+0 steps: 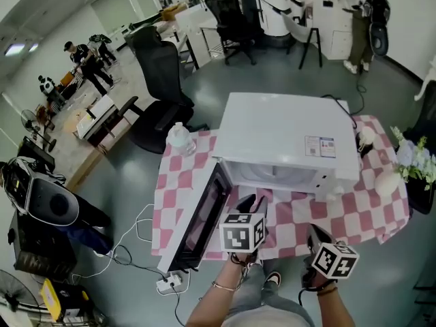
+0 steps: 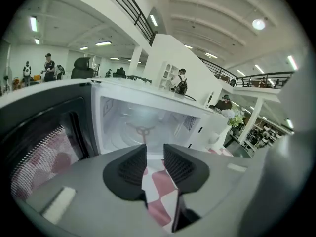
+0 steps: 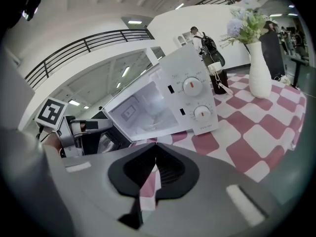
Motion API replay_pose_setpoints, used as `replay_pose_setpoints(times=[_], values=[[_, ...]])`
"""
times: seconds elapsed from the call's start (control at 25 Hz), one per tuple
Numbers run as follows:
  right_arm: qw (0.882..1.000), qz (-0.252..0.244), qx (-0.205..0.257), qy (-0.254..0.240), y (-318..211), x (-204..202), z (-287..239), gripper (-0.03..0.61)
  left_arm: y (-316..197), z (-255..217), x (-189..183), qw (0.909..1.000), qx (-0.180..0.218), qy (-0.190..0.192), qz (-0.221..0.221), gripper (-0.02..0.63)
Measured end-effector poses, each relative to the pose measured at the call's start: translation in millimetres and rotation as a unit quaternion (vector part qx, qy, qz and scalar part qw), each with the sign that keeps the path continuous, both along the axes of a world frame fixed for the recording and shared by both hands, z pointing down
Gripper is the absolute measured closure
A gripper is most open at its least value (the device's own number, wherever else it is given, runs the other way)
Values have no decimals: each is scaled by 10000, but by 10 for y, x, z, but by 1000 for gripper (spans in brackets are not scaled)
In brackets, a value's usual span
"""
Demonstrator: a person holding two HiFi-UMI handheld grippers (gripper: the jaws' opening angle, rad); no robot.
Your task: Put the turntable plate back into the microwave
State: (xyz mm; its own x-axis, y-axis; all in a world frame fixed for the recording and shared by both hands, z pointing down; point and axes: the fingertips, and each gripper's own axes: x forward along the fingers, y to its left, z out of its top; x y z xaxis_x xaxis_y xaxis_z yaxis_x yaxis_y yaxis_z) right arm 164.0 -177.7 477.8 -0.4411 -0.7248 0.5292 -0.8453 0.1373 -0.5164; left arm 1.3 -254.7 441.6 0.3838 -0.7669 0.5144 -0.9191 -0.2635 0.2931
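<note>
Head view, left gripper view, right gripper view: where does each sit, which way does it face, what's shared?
Head view: on the person's head, steeply down at the open microwave; left gripper, right gripper and forearms show.
Left gripper view: on the left gripper, into the microwave's cavity; own fingers apart.
Right gripper view: on the right gripper, at the microwave's dials; own fingers shut.
Shared: the microwave, in all three.

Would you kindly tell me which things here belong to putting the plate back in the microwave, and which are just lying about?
For the job: microwave, its open door, plate apparently already inside, left gripper (open, empty), right gripper (shut).
Just lying about: water bottle, vase of flowers, dark bottle, power strip.
</note>
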Motion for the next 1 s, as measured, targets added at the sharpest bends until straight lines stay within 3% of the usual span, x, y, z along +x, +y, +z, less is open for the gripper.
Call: replay_pose_setpoints(times=[0.28,0.68,1.0], values=[[9976,-205,648,159,-112,-65,-529,568,256,-530,-261,9974,537,-121,-458,612],[9782,-143,1902,828,-356,27,-1365,568,304,-996,-440,9898,1339,-146,-455,615],[9732,128,2015,1098,-456,131,-1419,568,178,-986,-444,9899,1326,-159,-470,615]])
